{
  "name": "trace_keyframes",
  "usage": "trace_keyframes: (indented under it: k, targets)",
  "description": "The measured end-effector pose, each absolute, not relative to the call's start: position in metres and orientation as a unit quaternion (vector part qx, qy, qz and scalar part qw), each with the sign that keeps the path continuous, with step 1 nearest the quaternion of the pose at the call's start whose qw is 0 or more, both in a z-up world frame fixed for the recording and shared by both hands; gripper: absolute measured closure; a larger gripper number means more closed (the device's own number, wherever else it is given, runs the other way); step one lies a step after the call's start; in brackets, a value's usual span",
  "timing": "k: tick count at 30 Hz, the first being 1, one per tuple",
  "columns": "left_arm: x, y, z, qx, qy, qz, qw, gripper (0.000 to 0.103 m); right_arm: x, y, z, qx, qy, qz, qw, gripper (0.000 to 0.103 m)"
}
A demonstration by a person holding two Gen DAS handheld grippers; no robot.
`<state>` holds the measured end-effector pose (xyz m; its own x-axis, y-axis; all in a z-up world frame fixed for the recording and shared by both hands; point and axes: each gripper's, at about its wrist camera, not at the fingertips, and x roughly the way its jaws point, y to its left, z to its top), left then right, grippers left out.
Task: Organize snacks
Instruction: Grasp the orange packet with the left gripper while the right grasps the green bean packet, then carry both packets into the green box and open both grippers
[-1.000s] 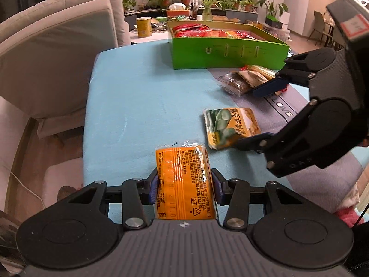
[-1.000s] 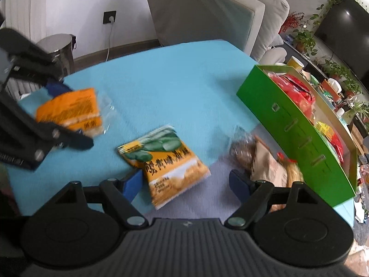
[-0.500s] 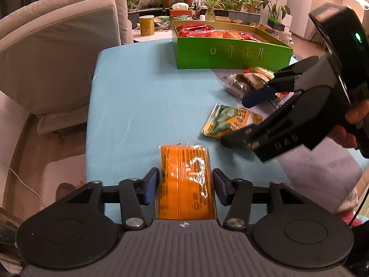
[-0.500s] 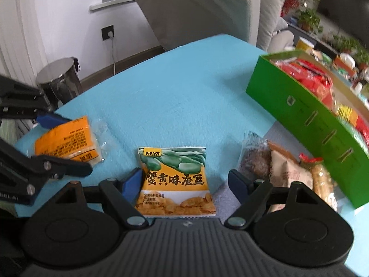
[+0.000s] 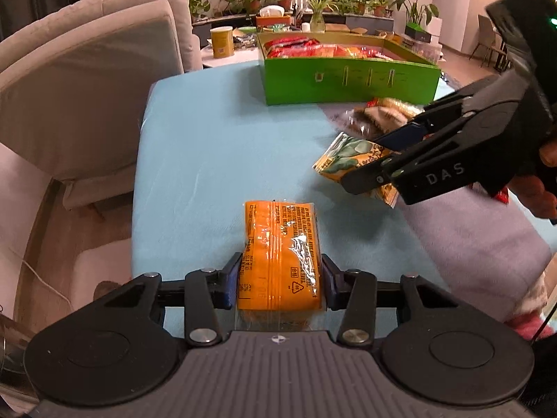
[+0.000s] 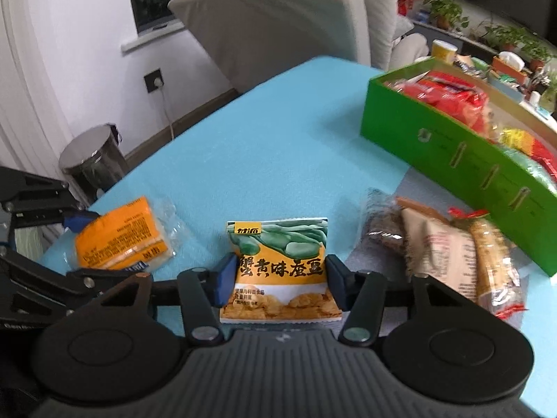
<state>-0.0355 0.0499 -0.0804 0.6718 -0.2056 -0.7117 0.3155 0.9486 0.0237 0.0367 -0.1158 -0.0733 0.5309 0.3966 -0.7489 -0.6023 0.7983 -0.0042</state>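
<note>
My left gripper (image 5: pixel 280 284) is shut on an orange snack pack (image 5: pixel 280 254), held near the table's front left edge; the pack also shows in the right wrist view (image 6: pixel 118 240). My right gripper (image 6: pixel 276 284) is shut on a green-and-yellow bean snack bag (image 6: pixel 278 271), seen lifted in the left wrist view (image 5: pixel 351 158). A green box (image 5: pixel 348 80) with red and orange packets stands at the far side of the blue table (image 5: pixel 216 146); it also shows in the right wrist view (image 6: pixel 452 146).
Several more snack packs (image 6: pixel 442 244) lie on a grey mat (image 5: pixel 470 230) in front of the box. A grey sofa (image 5: pixel 80 80) stands left of the table. A metal bin (image 6: pixel 92 163) stands on the floor. A yellow cup (image 5: pixel 221 41) sits behind.
My right gripper closed its fingers onto the bean bag and lifted it. My left gripper stays shut on the orange pack and has drawn back slightly.
</note>
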Motion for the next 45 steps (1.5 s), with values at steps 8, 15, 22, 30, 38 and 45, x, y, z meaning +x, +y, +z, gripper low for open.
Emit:
trace_keyframes:
  k: [8,15,22,30,38,45]
  targets:
    - [-0.021,0.034,-0.063,0.069,0.353,-0.147,0.921,0.061,0.039,-0.140,-0.052,-0.095,0.360,0.272,0.888,0.036]
    - [-0.001,0.014,-0.041,0.061,0.324,-0.157,0.931,0.061,0.049,-0.170,-0.036,-0.051,0.337,0.246,0.907,0.036]
    - [0.019,-0.012,-0.010,0.064,0.277,-0.177,0.942,0.062,0.067,-0.207,-0.018,0.004,0.315,0.206,0.926,0.036]
    - [-0.006,0.005,-0.019,0.117,0.295,-0.174,0.932,0.038,0.070,-0.235,-0.015,0.035,0.305,0.201,0.930,0.036]
    - [-0.018,0.012,-0.069,0.109,0.400,-0.155,0.897,0.048,0.073,-0.226,-0.026,0.043,0.322,0.216,0.921,0.036]
    - [-0.020,0.010,-0.066,0.118,0.385,-0.162,0.901,0.064,0.061,-0.226,-0.016,0.032,0.313,0.211,0.925,0.036]
